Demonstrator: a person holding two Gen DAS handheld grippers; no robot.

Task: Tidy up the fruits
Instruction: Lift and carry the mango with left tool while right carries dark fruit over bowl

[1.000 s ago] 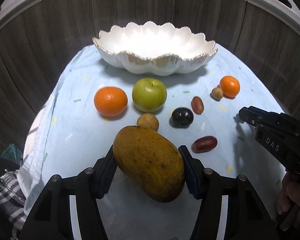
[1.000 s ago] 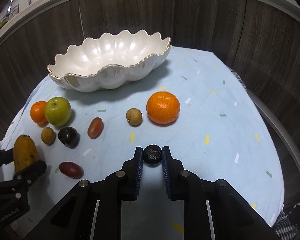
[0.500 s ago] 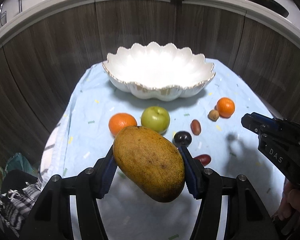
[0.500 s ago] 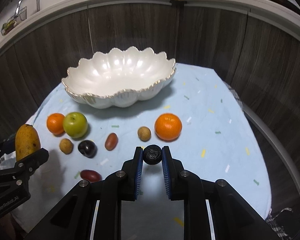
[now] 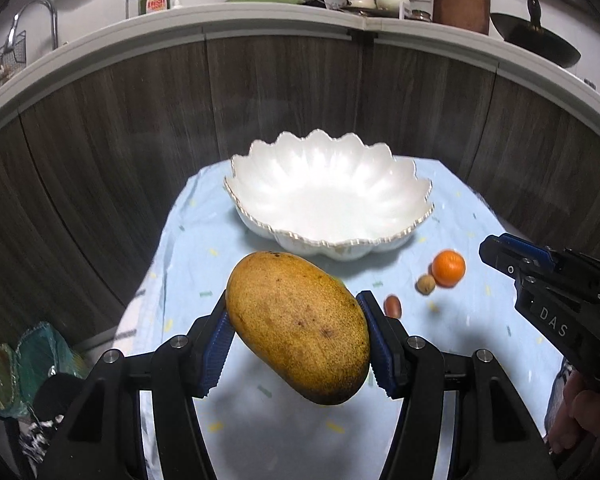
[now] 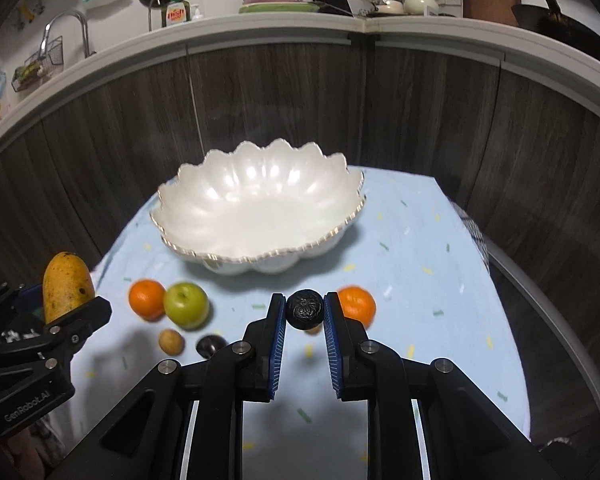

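Left gripper (image 5: 296,340) clamped on mango (image 5: 298,332), held in the air above the blue cloth (image 5: 480,344). White scalloped bowl (image 5: 328,204) at 12 o'clock of the mango. Orange (image 6: 147,299) touches green apple (image 6: 186,305). Right gripper (image 6: 305,312) clamped on small dark wrinkled fruit (image 6: 305,309), bowl at 11 o'clock; second orange (image 6: 358,305) at 3 o'clock.

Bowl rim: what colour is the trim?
Gold trim on the white scalloped bowl; clearest in the right wrist view.
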